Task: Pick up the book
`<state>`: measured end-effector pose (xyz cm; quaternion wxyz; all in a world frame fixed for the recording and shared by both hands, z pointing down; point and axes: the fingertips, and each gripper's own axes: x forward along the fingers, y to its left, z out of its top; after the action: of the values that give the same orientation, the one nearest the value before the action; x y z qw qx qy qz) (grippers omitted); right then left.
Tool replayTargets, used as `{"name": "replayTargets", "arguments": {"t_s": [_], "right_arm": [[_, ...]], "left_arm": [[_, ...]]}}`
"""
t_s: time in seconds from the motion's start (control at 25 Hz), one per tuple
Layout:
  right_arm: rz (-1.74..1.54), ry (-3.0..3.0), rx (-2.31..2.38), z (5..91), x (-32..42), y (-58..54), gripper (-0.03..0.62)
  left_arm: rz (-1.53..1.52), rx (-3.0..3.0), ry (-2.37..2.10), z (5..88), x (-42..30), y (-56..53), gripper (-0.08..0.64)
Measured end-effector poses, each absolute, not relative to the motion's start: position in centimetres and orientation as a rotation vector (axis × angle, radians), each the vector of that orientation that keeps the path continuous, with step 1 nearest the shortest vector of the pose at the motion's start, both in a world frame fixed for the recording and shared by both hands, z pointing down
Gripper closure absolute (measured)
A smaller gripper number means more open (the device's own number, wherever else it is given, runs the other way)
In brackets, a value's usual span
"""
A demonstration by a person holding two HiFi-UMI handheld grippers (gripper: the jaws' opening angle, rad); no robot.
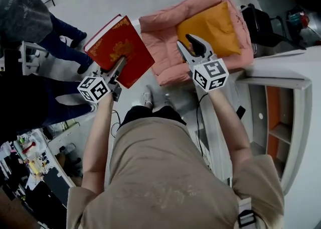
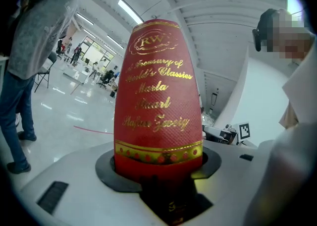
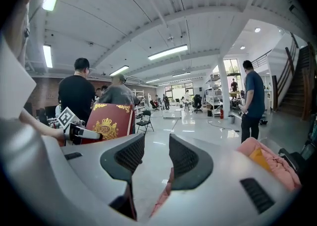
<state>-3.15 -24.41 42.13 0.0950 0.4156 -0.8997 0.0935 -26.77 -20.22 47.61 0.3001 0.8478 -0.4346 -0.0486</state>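
Note:
A red book point(image 1: 120, 47) with gold ornament is held up in the air at the left of the head view. My left gripper point(image 1: 118, 68) is shut on its lower edge. In the left gripper view the book's spine point(image 2: 158, 101), with gold lettering, stands upright between the jaws of my left gripper point(image 2: 159, 166). My right gripper point(image 1: 192, 46) is open and holds nothing, hovering over the pink armchair. In the right gripper view that right gripper point(image 3: 156, 154) has a clear gap between its pads, and the red book point(image 3: 106, 123) shows at the left.
A pink armchair point(image 1: 165, 32) with an orange cushion point(image 1: 210, 27) stands just ahead on the floor. People point(image 1: 30, 27) stand close at the left. A white shelf unit point(image 1: 281, 122) is at the right and a black chair point(image 1: 261, 22) is behind the armchair.

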Motion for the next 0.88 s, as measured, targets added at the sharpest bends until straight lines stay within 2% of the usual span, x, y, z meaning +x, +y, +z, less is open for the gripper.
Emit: {"name": "replayTargets", "arguments": {"t_s": [0.28,0.52,0.72,0.88], "right_arm": [[0.293,-2.662,1.198,45.3,3.1,-20.8,0.430],[0.298,-2.641,1.140,45.8,3.1,-21.2,0.430],[0.309,-2.597,1.165,49.8,8.0,-11.0,0.430],[0.315,-2.578,1.127,50.4,7.8,-9.8,0.431]], "left_arm": [[-0.064,2.191,-1.194,50.3,-20.6,-15.3,0.310],[-0.033,2.125,-1.185,51.8,-19.7,-13.9,0.310],[0.054,2.129,-1.130,55.2,-13.9,-3.8,0.310],[0.082,2.102,-1.120,55.9,-13.2,-1.7,0.310]]}}
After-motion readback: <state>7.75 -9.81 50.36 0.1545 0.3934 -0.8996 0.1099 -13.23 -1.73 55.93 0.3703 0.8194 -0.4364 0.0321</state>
